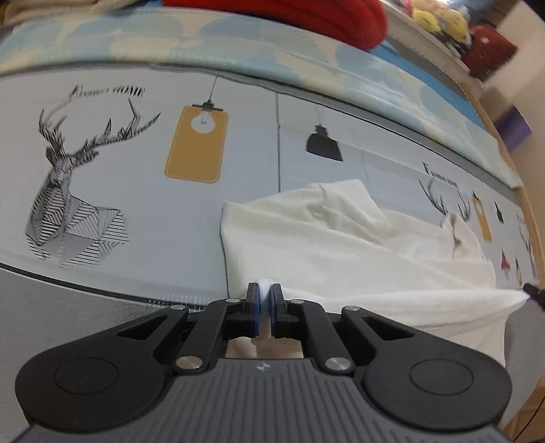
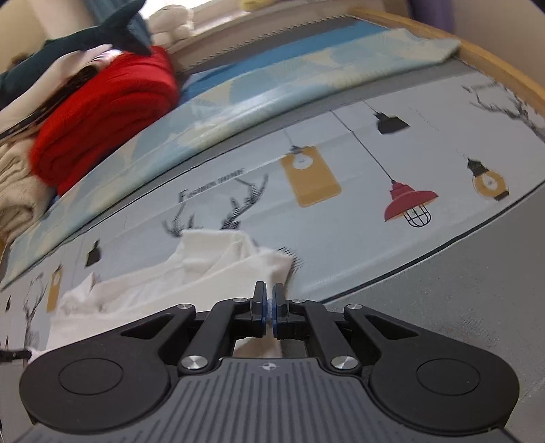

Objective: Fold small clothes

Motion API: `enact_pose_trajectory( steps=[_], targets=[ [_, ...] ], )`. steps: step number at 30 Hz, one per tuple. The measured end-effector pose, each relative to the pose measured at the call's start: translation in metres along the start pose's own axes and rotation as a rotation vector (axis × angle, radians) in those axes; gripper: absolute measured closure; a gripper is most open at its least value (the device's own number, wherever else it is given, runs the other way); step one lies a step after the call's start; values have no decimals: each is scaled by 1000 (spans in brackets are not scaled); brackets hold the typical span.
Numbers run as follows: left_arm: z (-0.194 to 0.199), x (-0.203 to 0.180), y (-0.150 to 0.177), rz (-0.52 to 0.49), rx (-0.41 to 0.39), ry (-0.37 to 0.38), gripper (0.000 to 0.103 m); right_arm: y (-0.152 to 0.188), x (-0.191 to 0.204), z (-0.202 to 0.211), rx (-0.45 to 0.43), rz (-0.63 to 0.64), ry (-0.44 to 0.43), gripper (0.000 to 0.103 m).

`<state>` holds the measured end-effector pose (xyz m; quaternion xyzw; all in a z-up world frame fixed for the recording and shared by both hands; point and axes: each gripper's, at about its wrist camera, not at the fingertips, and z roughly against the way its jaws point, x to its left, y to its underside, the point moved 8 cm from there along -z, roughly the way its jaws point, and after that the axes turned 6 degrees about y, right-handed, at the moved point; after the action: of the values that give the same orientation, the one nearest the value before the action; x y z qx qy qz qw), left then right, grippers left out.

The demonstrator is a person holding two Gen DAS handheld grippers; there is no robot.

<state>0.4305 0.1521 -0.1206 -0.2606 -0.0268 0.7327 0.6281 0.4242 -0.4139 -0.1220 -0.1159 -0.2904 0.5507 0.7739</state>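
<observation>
Across the middle of both views lies a pale sheet printed with deer heads, lamps and yellow tags, spread on what looks like a bed, and on it rests the white garment. No box, basket or other container shows in either view; the spare clothes simply sit stacked on the surface.

At lower centre of the left wrist view, the left gripper is clamped on an edge of the white garment, a tuft of cloth poking up between its blue pads. From there the cloth runs taut to the right edge of the frame, where a dark tip, probably the other gripper, meets it. At lower centre of the right wrist view, the right gripper has its jaws pressed together on a thin edge of the same garment, whose bulk lies crumpled to the left.

Only the right wrist view shows the whole pile in its upper left: a folded red garment, a cream one beside it and a dark teal plush on top. The left wrist view catches only a red edge at top, plus blurred yellow toys at upper right. A blue patterned blanket borders the sheet in both.
</observation>
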Motion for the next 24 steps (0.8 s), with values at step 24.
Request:
enact_pose_trajectory(
  steps=[24],
  targets=[
    [0, 20, 4, -135, -5, 45, 67, 6, 8, -31, -12, 208, -79, 77]
  ],
)
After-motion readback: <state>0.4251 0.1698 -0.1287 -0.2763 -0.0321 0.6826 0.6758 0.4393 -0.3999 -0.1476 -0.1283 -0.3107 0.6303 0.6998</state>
